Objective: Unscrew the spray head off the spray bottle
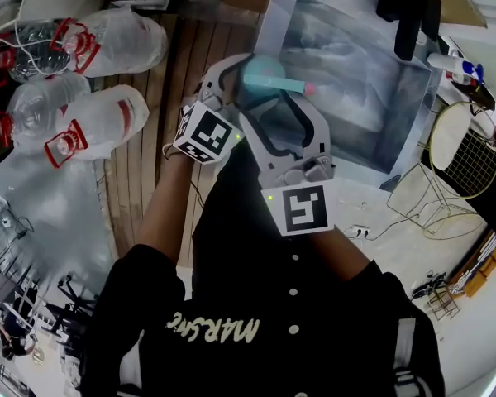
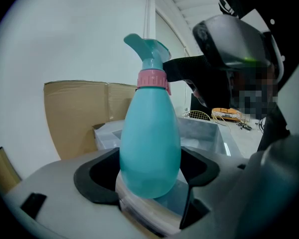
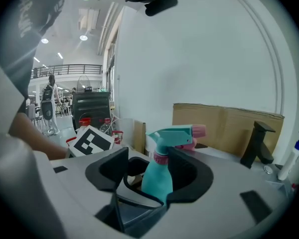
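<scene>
Teal plastic spray bottle (image 2: pixel 149 148), one only, is clamped round its rounded belly by the left tongs (image 2: pixel 150 176). Its single teal spray head (image 3: pixel 172 133) rises just above the right tongs (image 3: pixel 157 172). Their two jaws stand wide, flanking the one pink collar (image 3: pixel 161 159) without pressing it.

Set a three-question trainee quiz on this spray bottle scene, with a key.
1. True or false: the teal spray head is already off the teal plastic spray bottle.
2. What stands between the right gripper's open jaws? A) the bottle's neck B) a sponge C) nothing
3. Fill in: the left gripper is shut on the bottle's ____ end.
Key: 1 false; 2 A; 3 lower.
</scene>
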{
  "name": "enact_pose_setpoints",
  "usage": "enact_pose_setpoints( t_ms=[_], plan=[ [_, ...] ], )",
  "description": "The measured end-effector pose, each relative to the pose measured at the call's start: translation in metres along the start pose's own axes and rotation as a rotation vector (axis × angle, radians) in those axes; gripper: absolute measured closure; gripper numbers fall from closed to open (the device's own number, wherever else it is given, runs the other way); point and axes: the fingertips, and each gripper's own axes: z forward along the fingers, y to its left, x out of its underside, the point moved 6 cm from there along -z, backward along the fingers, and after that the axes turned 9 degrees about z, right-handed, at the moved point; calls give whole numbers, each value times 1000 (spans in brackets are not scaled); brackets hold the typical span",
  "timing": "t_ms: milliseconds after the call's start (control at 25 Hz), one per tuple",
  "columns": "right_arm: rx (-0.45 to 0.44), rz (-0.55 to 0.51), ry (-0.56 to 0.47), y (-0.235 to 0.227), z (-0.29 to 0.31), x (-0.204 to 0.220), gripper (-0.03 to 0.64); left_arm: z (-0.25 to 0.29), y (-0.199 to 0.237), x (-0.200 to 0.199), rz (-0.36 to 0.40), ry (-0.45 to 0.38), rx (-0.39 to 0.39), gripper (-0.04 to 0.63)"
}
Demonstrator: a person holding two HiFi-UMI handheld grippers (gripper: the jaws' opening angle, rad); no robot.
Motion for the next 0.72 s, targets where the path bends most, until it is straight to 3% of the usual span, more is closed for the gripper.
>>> enact_pose_setpoints(
  t_ms=[320,720],
  plan=[
    [27,2,8,-2,8,-2,357,0,1,0,10,11,-1,209],
    [-10,-44,16,-6,23,-1,342,1,1,0,9,19,-5,209]
  ],
)
